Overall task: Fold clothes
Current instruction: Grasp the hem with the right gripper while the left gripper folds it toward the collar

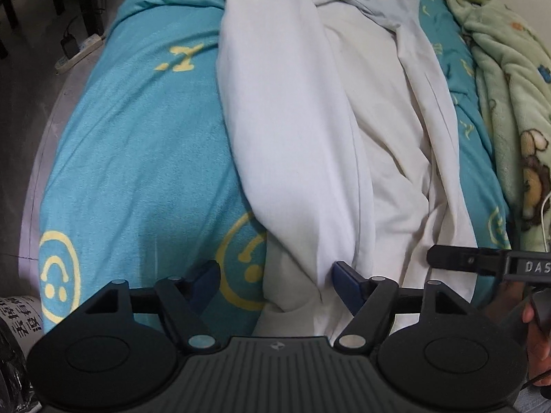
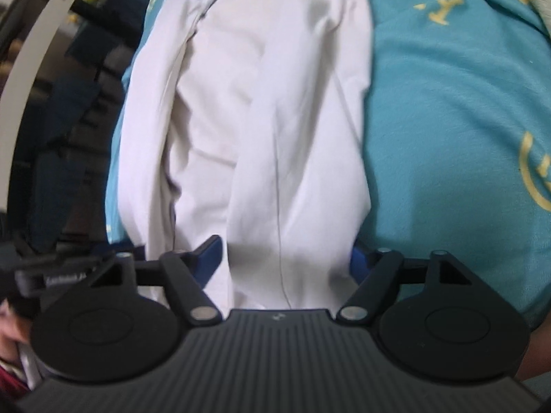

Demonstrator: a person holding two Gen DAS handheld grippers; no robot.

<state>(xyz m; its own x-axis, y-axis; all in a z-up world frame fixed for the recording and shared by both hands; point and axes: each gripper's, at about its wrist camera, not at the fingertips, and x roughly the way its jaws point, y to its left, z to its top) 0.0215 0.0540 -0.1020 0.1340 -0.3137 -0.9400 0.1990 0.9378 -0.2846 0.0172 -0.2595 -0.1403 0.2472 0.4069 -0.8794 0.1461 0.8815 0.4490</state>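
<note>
Garment (image 1: 310,130), white, soft, creased lengthwise, on teal bedspread (image 1: 144,144).

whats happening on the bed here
A person with a handheld gripper in each hand is folding a long white cotton garment that lies bunched lengthwise on a teal bedspread with yellow smiley faces. Both grippers point down at its near end. The left gripper has its jaws apart over the garment's edge, not pressing it. The right gripper straddles a fold of the cloth, jaws also apart. A green fleece blanket lies alongside.
</note>
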